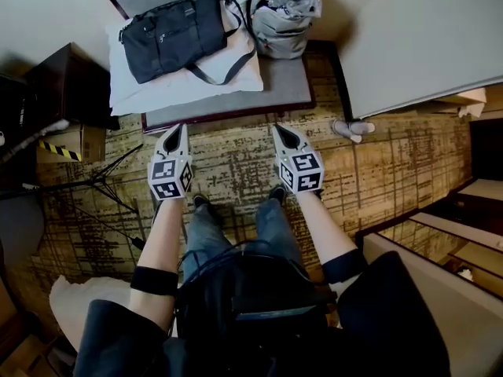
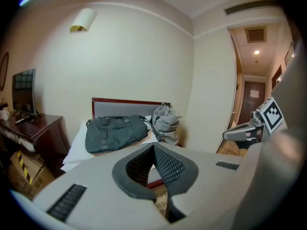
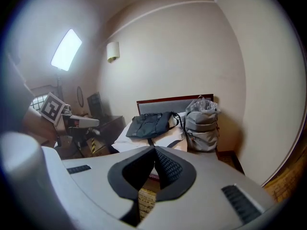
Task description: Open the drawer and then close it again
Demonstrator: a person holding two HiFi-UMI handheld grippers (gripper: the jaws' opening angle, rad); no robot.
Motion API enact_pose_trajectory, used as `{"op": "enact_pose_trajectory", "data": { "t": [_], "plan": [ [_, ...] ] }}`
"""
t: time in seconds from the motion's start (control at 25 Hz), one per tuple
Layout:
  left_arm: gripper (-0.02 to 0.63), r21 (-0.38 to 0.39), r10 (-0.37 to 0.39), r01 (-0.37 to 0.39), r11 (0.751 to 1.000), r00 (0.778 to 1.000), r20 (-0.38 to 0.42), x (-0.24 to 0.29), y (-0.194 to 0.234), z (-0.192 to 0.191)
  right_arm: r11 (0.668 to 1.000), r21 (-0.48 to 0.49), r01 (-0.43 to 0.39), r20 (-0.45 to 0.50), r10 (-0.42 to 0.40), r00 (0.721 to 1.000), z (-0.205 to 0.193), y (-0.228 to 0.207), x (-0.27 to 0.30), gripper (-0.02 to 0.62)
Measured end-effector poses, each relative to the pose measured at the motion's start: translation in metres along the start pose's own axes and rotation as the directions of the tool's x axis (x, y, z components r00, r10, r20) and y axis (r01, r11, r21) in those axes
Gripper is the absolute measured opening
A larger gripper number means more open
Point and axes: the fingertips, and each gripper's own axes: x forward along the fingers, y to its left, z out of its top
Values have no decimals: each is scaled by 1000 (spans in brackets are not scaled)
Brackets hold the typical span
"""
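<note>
Left claw [image 1: 178, 134]: we see it closed, holding nothing.
Right claw [image 1: 283, 134]: closed too, empty.
Ahead of us: dark bag [image 1: 174, 26] beside grey backpack [image 1: 284, 6].

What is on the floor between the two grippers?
Just patterned carpet, with the person's shoes nearer the body, in the head view. The left gripper and right gripper are both shut and empty.

Black bag [image 1: 177, 34], grey backpack [image 1: 283, 10]
</note>
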Motion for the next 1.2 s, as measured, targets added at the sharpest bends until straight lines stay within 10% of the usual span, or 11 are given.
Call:
{"op": "enact_pose_trajectory", "data": {
  "t": [1.2],
  "plan": [
    [0, 81, -29, 25, 996, 998, 49, -118, -24, 49, 998, -68, 5, 61, -1, 998, 35, 24, -102, 0]
  ]
}}
